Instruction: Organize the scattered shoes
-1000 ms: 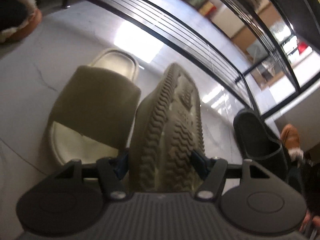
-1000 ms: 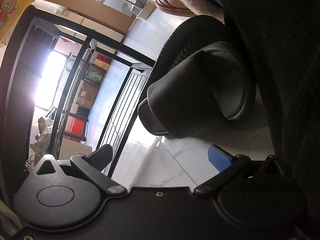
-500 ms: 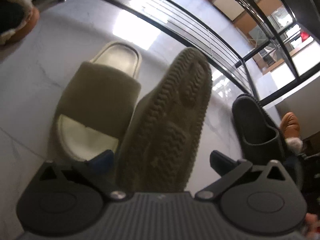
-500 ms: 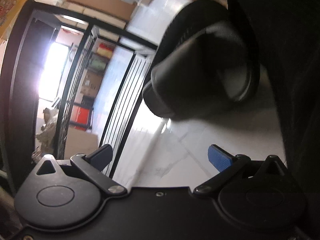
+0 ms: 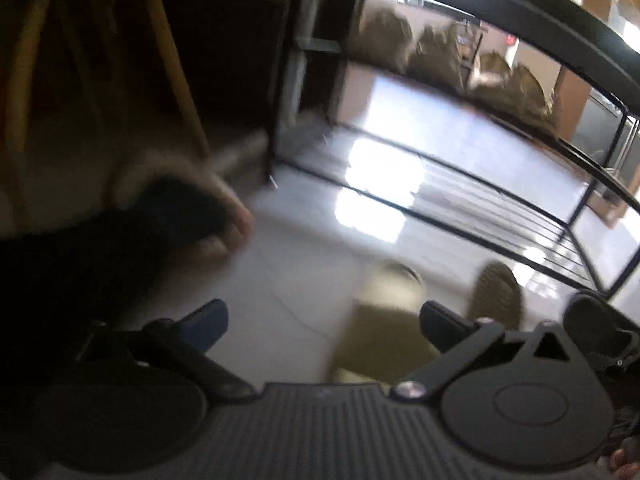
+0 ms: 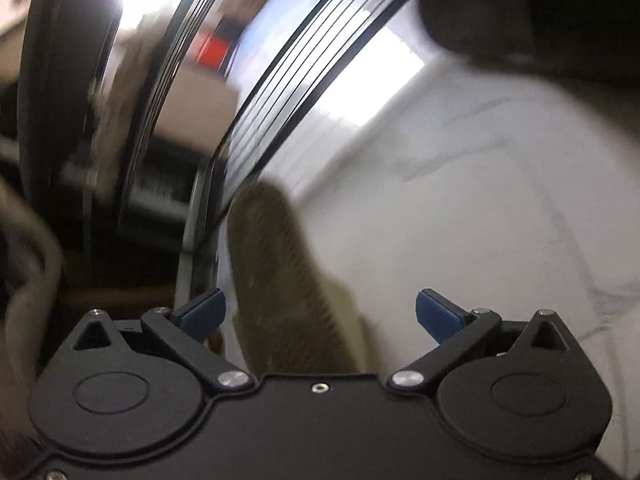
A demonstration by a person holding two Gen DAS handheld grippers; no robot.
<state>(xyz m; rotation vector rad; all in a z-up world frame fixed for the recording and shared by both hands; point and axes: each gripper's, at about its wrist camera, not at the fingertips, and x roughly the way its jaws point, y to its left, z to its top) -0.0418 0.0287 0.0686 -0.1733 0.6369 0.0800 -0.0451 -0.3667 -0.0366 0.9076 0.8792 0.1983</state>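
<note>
Both views are motion-blurred. In the left wrist view an olive slide sandal lies upright on the floor, and its mate lies beside it, sole up. A black slide sits at the right edge. My left gripper is open and empty, raised above the floor, left of the sandals. In the right wrist view the sole-up olive sandal lies on the floor between my open, empty right gripper's fingers, nearer the left finger. A dark shoe shows at the top right.
A black metal shoe rack with wire shelves stands ahead; it also shows in the right wrist view. The person's fur-lined brown slipper and dark trouser leg are at the left. The floor is pale marble tile.
My left gripper let go of the sole-up olive sandal, opened and pulled back and left. My right gripper swung away from the black slide toward the olive sandal by the rack.
</note>
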